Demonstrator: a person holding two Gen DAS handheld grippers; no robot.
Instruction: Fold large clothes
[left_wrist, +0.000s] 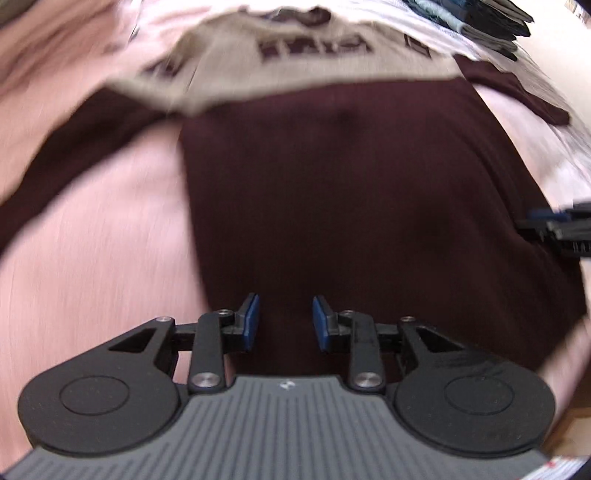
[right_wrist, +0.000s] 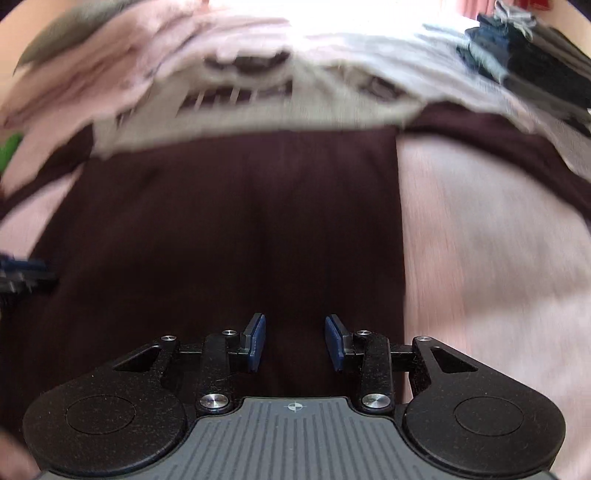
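**Both grippers hang open over the maroon garment**

The left gripper (left_wrist: 285, 320) has its blue pads (left_wrist: 250, 317) parted with nothing between them; only the maroon garment (left_wrist: 354, 192) shows through the gap. The right gripper (right_wrist: 294, 341) is likewise open and empty above the same cloth. Each gripper appears at the edge of the other's view, both over the garment.

The maroon garment lies spread flat on a pink sheet (left_wrist: 96, 251). From the left wrist view its long left edge runs straight up from beside the jaws, with bare pink sheet beyond it. From the right wrist view its right edge runs up just as straight, with open pink sheet on that side too. A maroon sleeve (left_wrist: 517, 92) trails off at the far right corner.

At the garment's far end, a beige garment with dark lettering (left_wrist: 295, 59) overlaps its edge. Beyond that, toward the far right, sits a pile of dark clothes (right_wrist: 517, 62). Both views are blurred.
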